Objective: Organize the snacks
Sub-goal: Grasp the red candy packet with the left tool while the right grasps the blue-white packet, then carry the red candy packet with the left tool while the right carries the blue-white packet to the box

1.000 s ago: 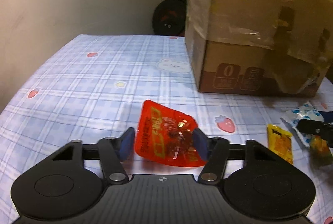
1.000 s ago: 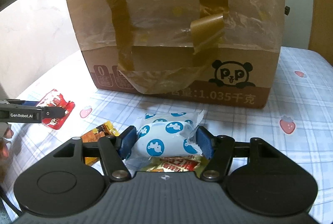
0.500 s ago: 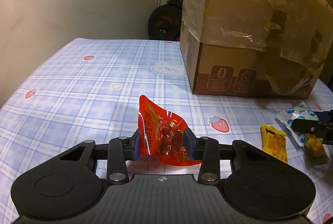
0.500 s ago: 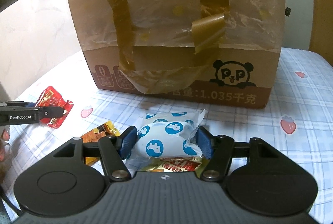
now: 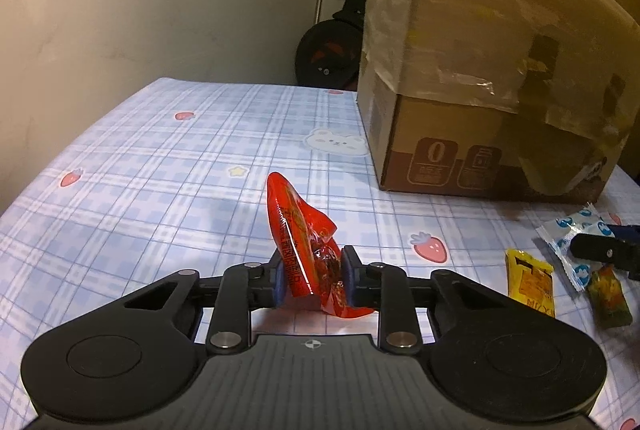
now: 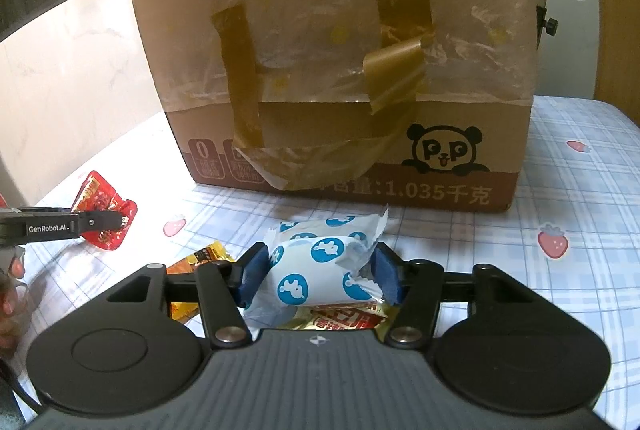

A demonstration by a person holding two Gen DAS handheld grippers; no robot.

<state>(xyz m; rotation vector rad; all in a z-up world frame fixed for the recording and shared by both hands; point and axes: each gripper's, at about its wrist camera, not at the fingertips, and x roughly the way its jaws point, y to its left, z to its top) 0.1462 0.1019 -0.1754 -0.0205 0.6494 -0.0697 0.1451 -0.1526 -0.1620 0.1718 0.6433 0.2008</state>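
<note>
Red snack packet (image 5: 306,250) pinched between closed left fingers (image 5: 280,280); white blue-dotted packet (image 6: 316,270) between right fingers (image 6: 256,272), grip unclear.

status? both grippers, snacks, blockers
Left gripper shut on red packet. Right gripper open around white-blue packet, not clamped. Cardboard box stands close ahead.

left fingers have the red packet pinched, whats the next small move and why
Probably lift the left gripper a little and carry the red packet toward the cardboard box. The fingers are shut on the packet, which stands crumpled between them, so the grip looks made. The right gripper straddles the blue-and-white packet, not yet closed.
</note>
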